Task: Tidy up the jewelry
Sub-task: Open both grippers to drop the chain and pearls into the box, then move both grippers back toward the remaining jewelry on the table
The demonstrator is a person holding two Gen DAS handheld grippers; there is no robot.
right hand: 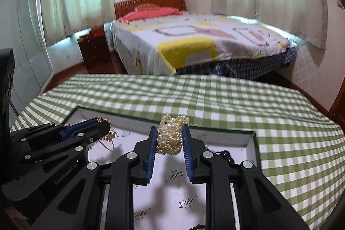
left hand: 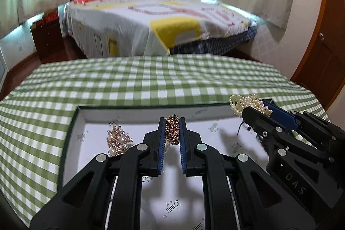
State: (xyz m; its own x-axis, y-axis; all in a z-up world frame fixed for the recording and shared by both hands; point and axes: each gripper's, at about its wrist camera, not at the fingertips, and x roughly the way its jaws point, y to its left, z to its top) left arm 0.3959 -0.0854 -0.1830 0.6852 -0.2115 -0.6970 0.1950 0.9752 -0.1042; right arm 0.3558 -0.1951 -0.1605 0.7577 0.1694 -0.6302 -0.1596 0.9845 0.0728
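Two grippers are hovering over the open box (left hand: 73, 122) on the checked cloth (left hand: 151, 79). The left gripper (left hand: 172, 130) is clamping a gold chain bundle (left hand: 172, 129) between nearly closed pads; the right gripper (right hand: 170, 139) is pinching a pearl strand cluster (right hand: 171, 135). A gold-and-pearl piece (left hand: 118, 141) is lying at the box's left. Risk: loose loops are likely snagging on pads at release, tangling pieces together.

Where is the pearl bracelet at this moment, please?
The pearl bracelet is clamped in the right tongs, centre of the right wrist view, held above the open white box, right of the left tongs.
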